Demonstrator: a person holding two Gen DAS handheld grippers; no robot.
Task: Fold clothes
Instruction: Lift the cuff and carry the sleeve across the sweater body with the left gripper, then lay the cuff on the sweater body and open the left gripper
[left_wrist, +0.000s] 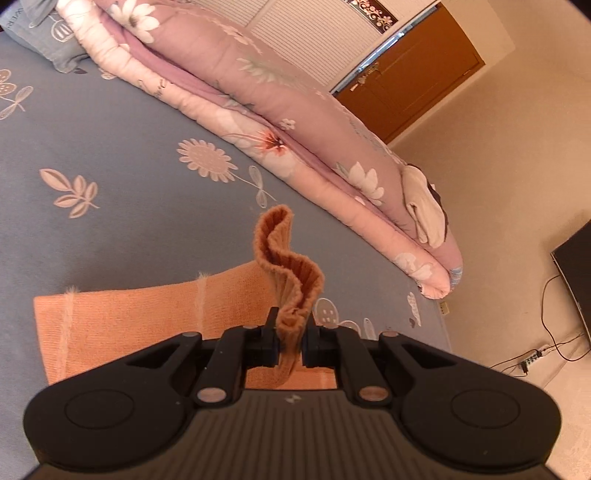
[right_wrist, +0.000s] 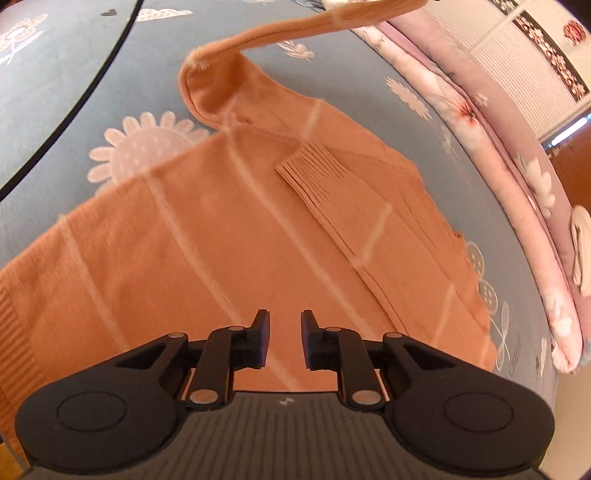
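Observation:
An orange knit sweater (right_wrist: 207, 236) with pale stripes lies flat on the blue flowered bedsheet (right_wrist: 74, 66). One sleeve is folded across its chest, with the ribbed cuff (right_wrist: 314, 166) on top. The other sleeve (right_wrist: 295, 26) rises off the bed toward the top of the right wrist view. My left gripper (left_wrist: 290, 325) is shut on that sleeve's ribbed cuff (left_wrist: 284, 258), which curls upward above the sleeve (left_wrist: 129, 325). My right gripper (right_wrist: 284, 325) hovers open just above the sweater's body, nothing between its fingers.
A folded pink flowered quilt (left_wrist: 258, 92) runs along the far side of the bed, with a cream cloth (left_wrist: 424, 206) at its end. A blue pillow (left_wrist: 48, 33) lies at the back left. Beyond the bed: beige floor, cables (left_wrist: 546, 332), a brown door (left_wrist: 417, 74).

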